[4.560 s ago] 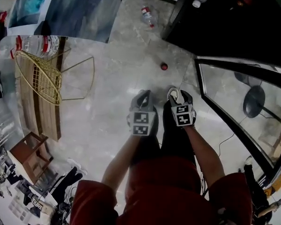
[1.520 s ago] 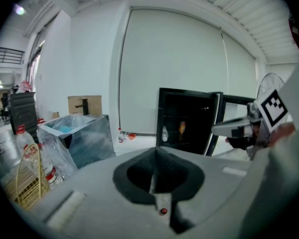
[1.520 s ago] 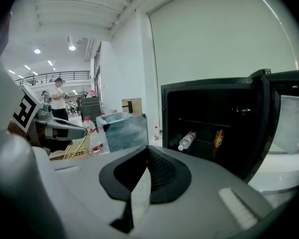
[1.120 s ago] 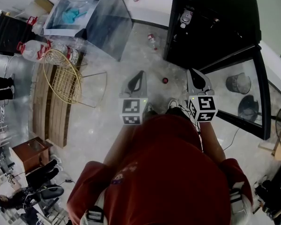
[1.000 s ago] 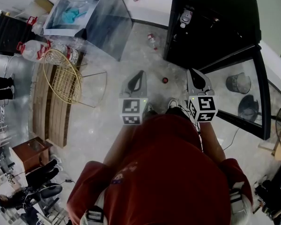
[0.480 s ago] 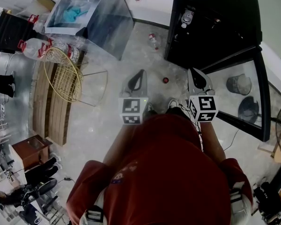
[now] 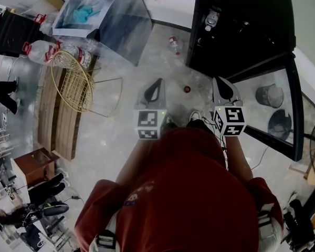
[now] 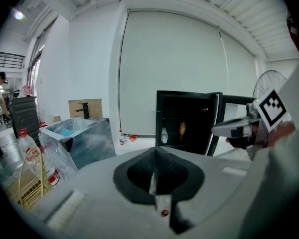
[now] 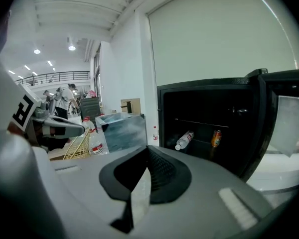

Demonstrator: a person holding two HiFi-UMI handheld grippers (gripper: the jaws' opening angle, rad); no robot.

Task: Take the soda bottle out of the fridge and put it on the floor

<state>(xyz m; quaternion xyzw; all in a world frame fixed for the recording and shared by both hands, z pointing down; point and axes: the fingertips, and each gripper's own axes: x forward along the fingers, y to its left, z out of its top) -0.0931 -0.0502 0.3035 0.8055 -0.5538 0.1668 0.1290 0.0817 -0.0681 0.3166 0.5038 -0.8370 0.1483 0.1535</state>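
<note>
Currently left gripper (image 7: 157, 85) and right gripper (image 7: 222, 85) both sit closed, empty; soda bottle (image 9: 184, 140) lies slanted in the fridge (image 7: 252, 14) at 1 o'clock, beside a can (image 9: 216, 138), so its round body may roll or knock the can.

Pale floor (image 7: 115, 140) with lying bottle (image 7: 174, 42), small red object (image 7: 187, 88)

The person wears a dark red short-sleeved shirt (image 7: 189, 193), which fills the head view toward 6 o'clock. The left claw (image 7: 157, 83) and right claw (image 7: 220, 83) are pale grey shells with black ribbed pads. Behind each sits a marker cube (image 7: 148, 125) printed with black-and-white squares. The left shell carries a small red dot (image 8: 164, 212).
</note>
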